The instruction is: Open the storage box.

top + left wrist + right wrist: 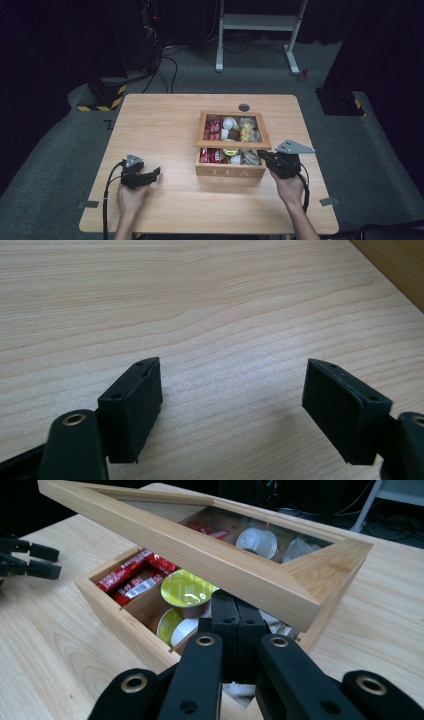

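From above, a wooden tea box point(230, 171) sat right of centre on the table point(165, 120), its glass lid point(233, 144) part-raised. The right gripper point(235, 612), jaws shut empty, pushed under that lid; its view revealed a yellow capsule point(186, 590). The left gripper point(232, 390) gaped half-open over bare wood.

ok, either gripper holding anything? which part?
Nothing is gripped. The right gripper has its jaws shut and pushed under the front edge of the tea box's lid, propping it up. The left gripper is open over the bare table.
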Motion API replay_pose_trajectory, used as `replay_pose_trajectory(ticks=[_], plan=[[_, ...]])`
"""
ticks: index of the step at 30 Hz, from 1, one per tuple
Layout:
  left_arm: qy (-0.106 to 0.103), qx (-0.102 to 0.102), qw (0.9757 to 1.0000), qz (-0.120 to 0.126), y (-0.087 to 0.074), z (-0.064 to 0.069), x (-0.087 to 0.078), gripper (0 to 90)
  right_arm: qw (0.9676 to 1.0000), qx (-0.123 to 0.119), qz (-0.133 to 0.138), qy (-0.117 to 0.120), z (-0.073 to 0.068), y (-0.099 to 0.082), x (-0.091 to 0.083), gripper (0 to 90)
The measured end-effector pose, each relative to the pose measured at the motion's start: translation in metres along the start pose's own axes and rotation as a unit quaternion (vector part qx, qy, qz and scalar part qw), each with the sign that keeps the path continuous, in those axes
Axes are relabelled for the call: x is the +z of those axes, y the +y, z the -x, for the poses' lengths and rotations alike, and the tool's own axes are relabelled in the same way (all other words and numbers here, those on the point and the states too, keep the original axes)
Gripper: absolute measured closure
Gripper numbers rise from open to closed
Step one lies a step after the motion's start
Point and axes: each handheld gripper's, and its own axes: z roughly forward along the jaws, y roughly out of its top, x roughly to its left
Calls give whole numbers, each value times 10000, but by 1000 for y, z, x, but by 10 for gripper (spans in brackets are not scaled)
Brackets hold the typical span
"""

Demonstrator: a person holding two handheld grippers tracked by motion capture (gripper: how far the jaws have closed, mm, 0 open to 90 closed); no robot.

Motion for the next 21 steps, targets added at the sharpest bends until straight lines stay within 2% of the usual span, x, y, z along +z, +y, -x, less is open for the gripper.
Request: replay_pose_trajectory(ticks=[4,8,11,13,16,20,21], plan=[[32,107,9999,-20,1,1,1,262,10000,47,53,36,2,6,-1,900],[-36,87,9999,-72,3,1,2,258,9999,59,98,58,4,12,-2,900],[-158,22,9999,-40,4,1,2,287,9999,75,93,62,6,17,-3,900],[-137,109,9998,55,5,3,1,299,9999,81,110,86,7,19,-3,900],[-273,99,9993,226,7,9,-1,308,9998,103,135,107,10,24,-4,900],[-586,150,9973,426,15,20,-3,320,9997,127,142,133,14,31,-4,900],[-586,150,9973,426,15,20,-3,320,9997,127,142,133,14,31,-4,900]])
